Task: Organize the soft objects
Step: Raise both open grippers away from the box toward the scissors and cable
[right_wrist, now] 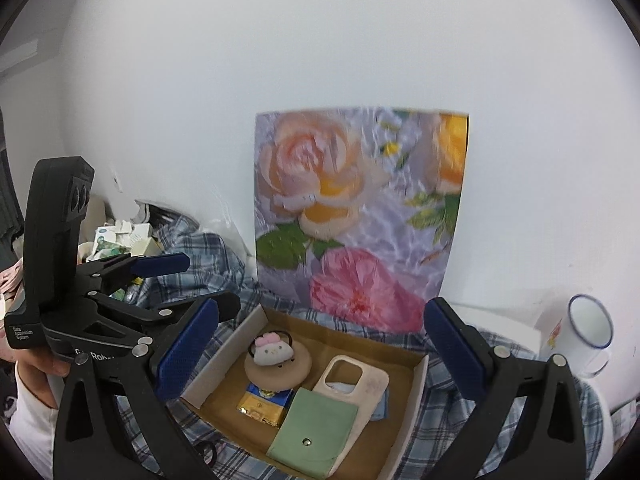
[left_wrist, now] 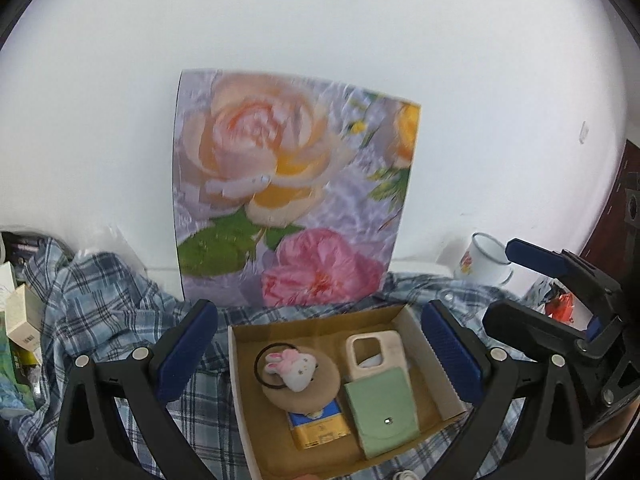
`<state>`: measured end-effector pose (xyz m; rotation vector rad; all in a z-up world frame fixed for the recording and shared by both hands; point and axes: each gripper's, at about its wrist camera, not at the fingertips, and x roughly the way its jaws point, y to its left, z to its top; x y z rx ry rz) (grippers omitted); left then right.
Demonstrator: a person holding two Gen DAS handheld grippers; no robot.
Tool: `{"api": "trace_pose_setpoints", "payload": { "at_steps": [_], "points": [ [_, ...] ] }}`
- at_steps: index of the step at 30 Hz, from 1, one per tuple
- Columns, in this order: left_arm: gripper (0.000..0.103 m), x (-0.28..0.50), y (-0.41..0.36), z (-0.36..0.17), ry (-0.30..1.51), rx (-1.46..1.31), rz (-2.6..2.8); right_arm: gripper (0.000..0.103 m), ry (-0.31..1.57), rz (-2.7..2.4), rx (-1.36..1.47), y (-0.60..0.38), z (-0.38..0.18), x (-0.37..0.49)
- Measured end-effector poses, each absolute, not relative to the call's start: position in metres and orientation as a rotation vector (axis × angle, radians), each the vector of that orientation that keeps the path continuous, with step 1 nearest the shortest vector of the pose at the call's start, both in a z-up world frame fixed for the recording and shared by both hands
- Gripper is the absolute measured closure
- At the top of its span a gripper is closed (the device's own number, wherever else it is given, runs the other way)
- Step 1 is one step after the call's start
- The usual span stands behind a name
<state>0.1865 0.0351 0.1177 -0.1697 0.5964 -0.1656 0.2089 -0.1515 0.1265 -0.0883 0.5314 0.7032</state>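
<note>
Item 1. Left gripper (left_wrist: 316,344): fingers spread wide, nothing held, poised above the box; seen also from the right wrist view at the far left (right_wrist: 160,276), held by a hand (right_wrist: 36,364).

Item 2. Plaid cloth (left_wrist: 104,304): rumpled, blue and white, spread over the surface beneath and around the box. A soft thing not yet tidied, by the look of it.

Item 3. Cardboard box (left_wrist: 244,392): open-topped, resting on the cloth, in front of a floral panel (left_wrist: 288,184) propped against the wall.

Item 4. Contents, left to right: a bunny hair tie (left_wrist: 290,366) lying on a round tan pad (left_wrist: 316,390); a gold and blue packet (left_wrist: 320,430) partly under the pad; a green pouch (left_wrist: 382,412) overlapping a beige phone case (left_wrist: 376,354).

Item 5. Right gripper (right_wrist: 320,348): fingers apart, empty, above the box.

Item 6. Enamel mug (right_wrist: 588,328): on the far right, well apart from the box.

Handling note: the step is judged to be a check or adjustment of the packed items. If one is to be shifted, it is best pinched at a free edge, the pouch's near corner for instance, so that neighbours are not dragged. The box is best steadied by the other gripper, since the cloth beneath may slip.
</note>
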Motion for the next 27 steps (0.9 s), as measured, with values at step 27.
{"api": "trace_pose_setpoints", "payload": {
  "at_steps": [27],
  "points": [
    [0.000, 0.080, 0.011, 0.215, 0.323, -0.023, -0.162, 0.001, 0.266, 0.778, -0.120, -0.184, 0.214, 0.115]
  ]
}}
